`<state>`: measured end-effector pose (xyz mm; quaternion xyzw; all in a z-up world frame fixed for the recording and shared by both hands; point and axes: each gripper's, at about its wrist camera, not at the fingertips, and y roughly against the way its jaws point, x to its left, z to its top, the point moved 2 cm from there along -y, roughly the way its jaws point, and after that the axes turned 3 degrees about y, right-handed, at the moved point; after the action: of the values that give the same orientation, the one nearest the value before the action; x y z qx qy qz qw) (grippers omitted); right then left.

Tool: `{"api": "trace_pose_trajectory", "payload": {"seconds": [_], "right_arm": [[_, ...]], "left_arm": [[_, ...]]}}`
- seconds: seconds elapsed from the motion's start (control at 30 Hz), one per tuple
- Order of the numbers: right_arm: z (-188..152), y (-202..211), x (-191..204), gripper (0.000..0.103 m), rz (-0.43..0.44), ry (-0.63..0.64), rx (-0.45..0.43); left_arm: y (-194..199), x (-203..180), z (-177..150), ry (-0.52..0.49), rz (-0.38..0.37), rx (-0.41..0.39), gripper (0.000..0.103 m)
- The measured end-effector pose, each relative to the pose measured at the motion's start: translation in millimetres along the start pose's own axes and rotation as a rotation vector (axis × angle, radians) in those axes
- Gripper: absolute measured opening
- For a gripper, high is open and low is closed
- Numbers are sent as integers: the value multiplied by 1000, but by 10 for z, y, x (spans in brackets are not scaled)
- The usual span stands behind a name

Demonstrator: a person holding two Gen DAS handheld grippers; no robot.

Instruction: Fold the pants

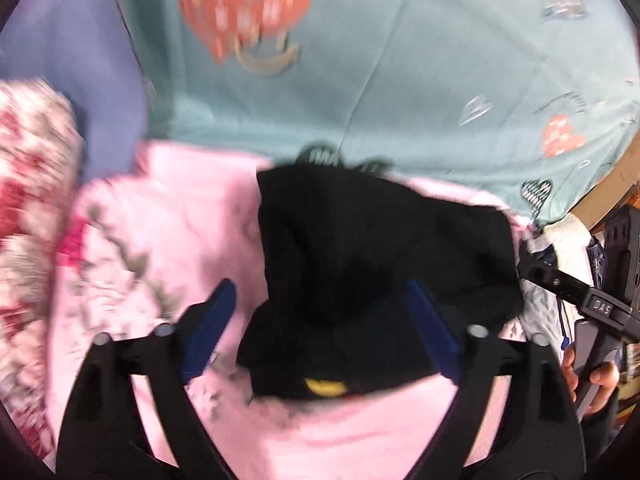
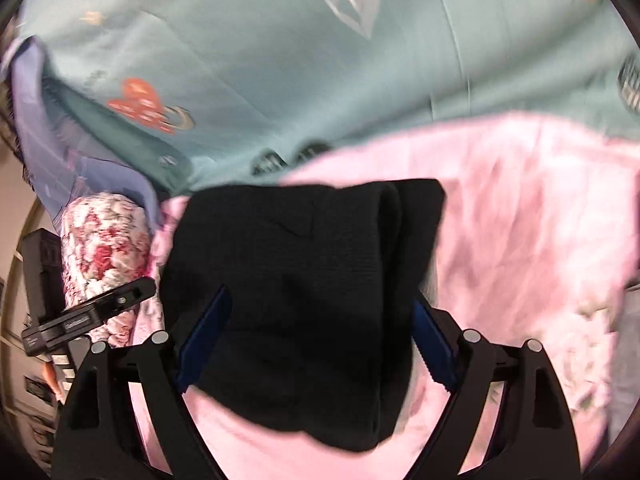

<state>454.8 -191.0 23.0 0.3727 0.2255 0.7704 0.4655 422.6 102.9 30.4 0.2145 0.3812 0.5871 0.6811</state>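
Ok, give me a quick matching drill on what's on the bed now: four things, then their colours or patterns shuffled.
Things:
1. folded knit pants
2. fleece blanket under the pants
3. bed sheet
4. rolled cloth at the side

Looks:
A. teal with printed hearts
B. black
C. white with red flowers
D. pale pink

Pairs: 1-B, 2-D, 3-A, 4-C

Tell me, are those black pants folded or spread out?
Folded: the black pants form a compact, layered bundle on the pink blanket.
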Motion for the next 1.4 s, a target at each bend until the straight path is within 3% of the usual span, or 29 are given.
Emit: {"api": "trace_pose_trajectory", "payload": {"seconds": [0.17, 0.3, 0.37, 0.43, 0.53, 0.63, 0.73, 0.8, 0.97, 1.1, 1.4], "right_arm": [[-276, 769, 545, 88, -116, 130, -90], [-692, 1290, 809, 102, -219, 166, -170], [-966, 1434, 898, 102, -239, 159, -215], [-1253, 1474, 942, 102, -204, 141, -222], [-1706, 1402, 885, 102, -159, 97, -167], [-1984, 1363, 880, 102, -236, 145, -192], [-2128, 1253, 908, 102, -249, 182, -211], [-2173, 1199, 893, 102, -233, 189, -188], [-2266, 1191, 822, 102, -313, 200, -230], [-2313, 1071, 718, 102, -332, 164, -204], [-2343, 982, 702, 102, -374, 190, -179]], "left_arm": [[1010, -513, -577, -111, 98, -182, 97], [1541, -788, -1119, -122, 129, -280, 101], [1657, -857, -1346, -119, 158, -293, 101], [1730, -908, -1587, -113, 193, -311, 101], [1747, -916, -1820, -100, 178, -319, 101], [1660, -901, -1952, -80, 164, -327, 101], [1477, -858, -2053, -74, 226, -354, 101], [1324, -783, -2069, -66, 255, -343, 101], [1018, -536, -2123, -38, 270, -299, 101], [871, -427, -2150, -27, 310, -282, 101], [772, -414, -2180, -25, 301, -249, 101]]}}
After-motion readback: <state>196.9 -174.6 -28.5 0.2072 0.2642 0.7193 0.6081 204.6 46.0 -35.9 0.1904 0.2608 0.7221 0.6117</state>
